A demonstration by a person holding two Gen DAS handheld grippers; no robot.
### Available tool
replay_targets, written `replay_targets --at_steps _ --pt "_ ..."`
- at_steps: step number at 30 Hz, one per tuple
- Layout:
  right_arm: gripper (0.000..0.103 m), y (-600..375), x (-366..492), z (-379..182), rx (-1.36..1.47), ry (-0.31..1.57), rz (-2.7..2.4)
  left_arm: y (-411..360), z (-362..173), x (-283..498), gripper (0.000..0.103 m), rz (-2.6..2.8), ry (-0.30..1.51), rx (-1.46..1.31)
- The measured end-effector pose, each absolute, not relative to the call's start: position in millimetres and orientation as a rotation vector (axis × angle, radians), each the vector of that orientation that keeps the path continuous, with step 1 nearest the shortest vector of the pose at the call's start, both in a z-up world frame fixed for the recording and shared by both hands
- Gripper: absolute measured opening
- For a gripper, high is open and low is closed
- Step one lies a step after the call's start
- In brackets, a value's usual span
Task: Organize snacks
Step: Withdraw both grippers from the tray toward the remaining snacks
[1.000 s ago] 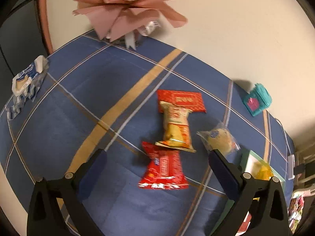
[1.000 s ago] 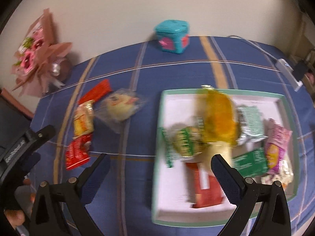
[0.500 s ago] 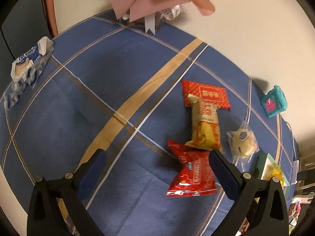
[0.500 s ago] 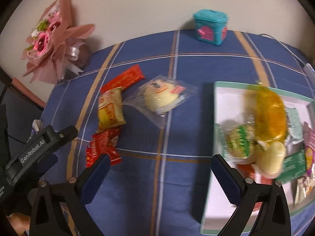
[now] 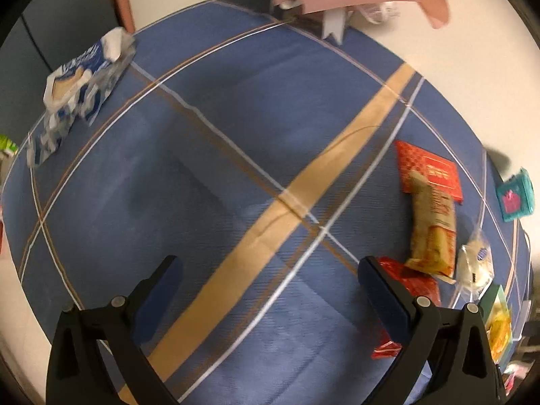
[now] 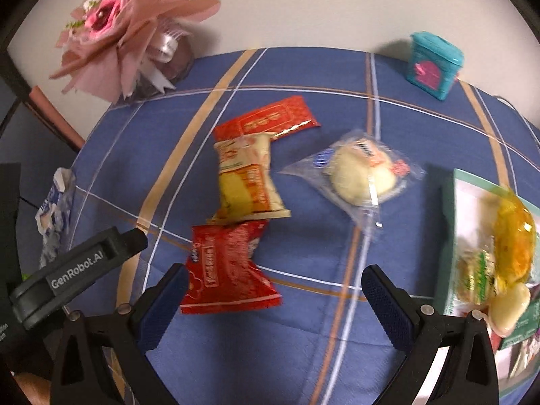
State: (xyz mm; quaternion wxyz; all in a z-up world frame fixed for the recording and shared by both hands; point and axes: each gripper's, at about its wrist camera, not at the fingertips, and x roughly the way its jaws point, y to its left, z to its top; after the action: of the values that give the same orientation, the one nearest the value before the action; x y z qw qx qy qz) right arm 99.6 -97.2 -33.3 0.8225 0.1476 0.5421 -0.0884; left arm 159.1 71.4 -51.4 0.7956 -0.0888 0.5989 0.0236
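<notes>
Now the left gripper (image 5: 266, 270) has swung leftward since a moment ago, so bare blue tablecloth (image 5: 189, 182) lies between its wide-apart, empty fingers, and the red packet (image 5: 410, 290) sits behind its right finger. Across the cloth run a blue-and-white wrapper (image 6: 55, 209) at the far left edge, the red packet (image 6: 226, 270), a yellow packet (image 6: 248, 182) overlapping a flat red one (image 6: 266, 119), a clear-wrapped bun (image 6: 359, 175) and the snack tray (image 6: 449, 236) (contents blurred). The right gripper (image 6: 273, 287), likewise spread wide and holding nothing, has shifted left off the tray, with the red packet just beside its left finger.
</notes>
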Motion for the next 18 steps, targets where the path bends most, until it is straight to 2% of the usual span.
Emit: replay_targets --at_steps 10,13,18 --pt "0.103 -75 121 -59 0.25 1.189 -0.19 95 -65 158 0.103 0.117 1.318 -0.249" --pt "0.099 -71 124 -66 0.243 1.198 -0.183 95 -70 159 0.103 0.113 1.326 -0.252" --pt "0.087 -67 126 -76 0.218 1.214 -0.172 90 -77 161 0.103 0.093 1.353 -0.249"
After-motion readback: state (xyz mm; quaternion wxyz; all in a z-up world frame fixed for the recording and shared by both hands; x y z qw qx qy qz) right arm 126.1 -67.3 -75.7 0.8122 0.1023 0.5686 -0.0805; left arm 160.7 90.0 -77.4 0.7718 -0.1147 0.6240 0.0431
